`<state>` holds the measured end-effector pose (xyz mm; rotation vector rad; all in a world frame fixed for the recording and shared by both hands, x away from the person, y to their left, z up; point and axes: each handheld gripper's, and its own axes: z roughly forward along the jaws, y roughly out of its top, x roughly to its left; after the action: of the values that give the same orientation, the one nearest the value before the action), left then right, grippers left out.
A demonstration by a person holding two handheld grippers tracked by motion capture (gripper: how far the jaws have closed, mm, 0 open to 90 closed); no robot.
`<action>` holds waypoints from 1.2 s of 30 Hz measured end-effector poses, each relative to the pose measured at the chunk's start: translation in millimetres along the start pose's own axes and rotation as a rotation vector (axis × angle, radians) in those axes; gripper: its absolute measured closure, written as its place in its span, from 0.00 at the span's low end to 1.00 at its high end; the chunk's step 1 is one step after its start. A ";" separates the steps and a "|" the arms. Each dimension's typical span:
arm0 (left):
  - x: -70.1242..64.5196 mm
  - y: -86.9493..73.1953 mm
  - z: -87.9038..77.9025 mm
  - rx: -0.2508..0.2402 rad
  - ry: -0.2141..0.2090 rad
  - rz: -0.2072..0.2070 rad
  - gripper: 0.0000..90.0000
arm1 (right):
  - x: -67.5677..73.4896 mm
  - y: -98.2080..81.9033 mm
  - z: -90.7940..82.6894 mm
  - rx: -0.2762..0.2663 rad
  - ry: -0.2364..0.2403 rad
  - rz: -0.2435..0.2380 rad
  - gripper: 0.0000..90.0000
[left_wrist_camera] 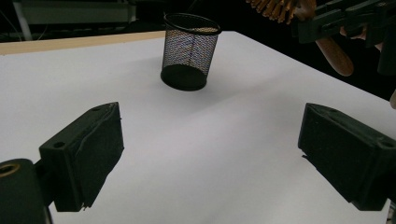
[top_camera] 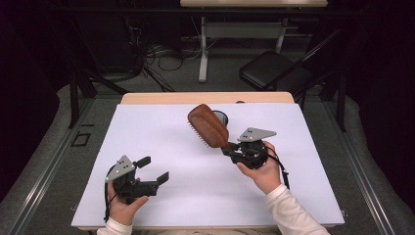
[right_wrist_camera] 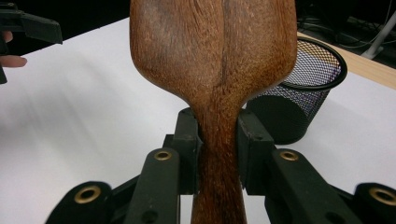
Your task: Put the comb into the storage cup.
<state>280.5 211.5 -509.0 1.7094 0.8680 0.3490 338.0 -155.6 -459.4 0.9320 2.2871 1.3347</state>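
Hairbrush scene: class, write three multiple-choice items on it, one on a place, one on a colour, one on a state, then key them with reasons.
1. Where is the mesh cup?
A. on the white table top
B. on the chair
C. in the left gripper

2. What colour is the hairbrush back?
A. blue
B. brown
C. white

3. How are the left gripper jaws?
A. shut on the brush
B. shut on the cup
C. open, nothing between

Key: 1 A, the cup stands on the table. 2 B, the right gripper clamps a brown wooden handle. 3 C, bare table shows between the jaws.
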 end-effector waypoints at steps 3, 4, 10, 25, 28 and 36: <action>-0.1 0.3 0.1 0.005 0.006 -0.002 0.07 | 2.3 -2.1 -0.2 -0.016 -0.005 -0.006 0.81; 0.3 0.4 0.0 0.007 0.001 -0.002 0.07 | 3.0 -2.8 -0.2 -0.022 -0.008 -0.009 0.81; 1.3 0.2 0.4 0.008 0.003 -0.004 0.07 | 6.1 -5.8 0.0 -0.055 -0.008 -0.003 0.81; -2.7 9.0 7.4 0.014 -0.026 -0.029 0.07 | 8.5 -12.1 -1.2 -0.108 -0.040 -0.010 0.81; -5.0 13.2 11.1 0.023 -0.027 -0.017 0.07 | 9.2 -13.7 -0.4 -0.106 -0.056 -0.023 0.81; -11.3 27.8 20.1 0.034 -0.046 -0.001 0.06 | 10.5 -16.3 0.6 -0.108 -0.060 -0.027 0.81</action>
<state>295.6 186.7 -487.6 1.7418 0.8460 0.2948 324.7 -153.7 -473.4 0.8902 2.1525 1.3852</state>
